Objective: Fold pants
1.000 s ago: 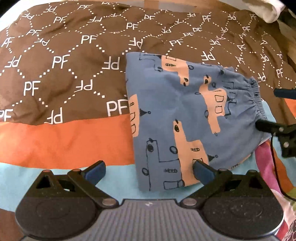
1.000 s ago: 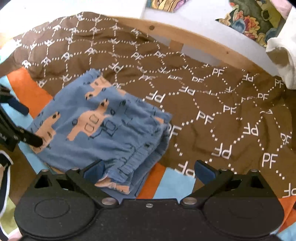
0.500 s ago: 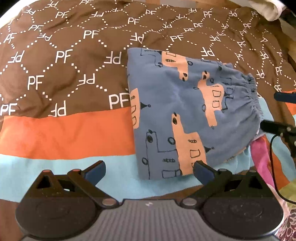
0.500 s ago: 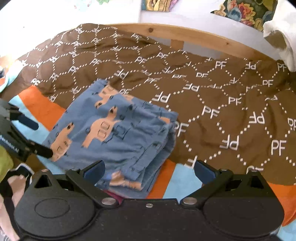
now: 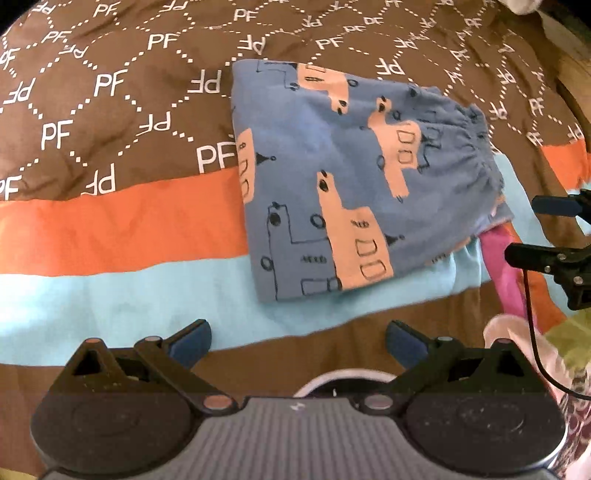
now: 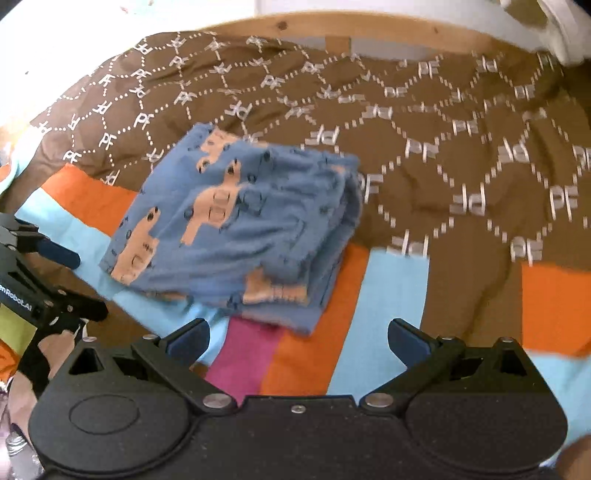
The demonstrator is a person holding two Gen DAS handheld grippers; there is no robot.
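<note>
The blue pants [image 5: 343, 177] with orange truck prints lie folded into a compact rectangle on the bedspread, waistband to the right. In the right wrist view the pants [image 6: 236, 229] show as a stacked bundle. My left gripper [image 5: 297, 341] is open and empty, held back from the pants' near edge. My right gripper [image 6: 299, 341] is open and empty, just short of the bundle's near corner. The right gripper also shows at the right edge of the left wrist view [image 5: 546, 229]. The left gripper shows at the left edge of the right wrist view [image 6: 74, 284].
The bedspread [image 5: 110, 110] is brown with white PF letters, with orange [image 5: 122, 221], light blue and magenta stripes. A wooden bed frame [image 6: 369, 33] runs along the far side. A white cloth [image 6: 554, 29] lies at the far right corner.
Both grippers have drawn back from the folded pants, which now lie farther off in both views. Both stay open. The pants have not moved.
</note>
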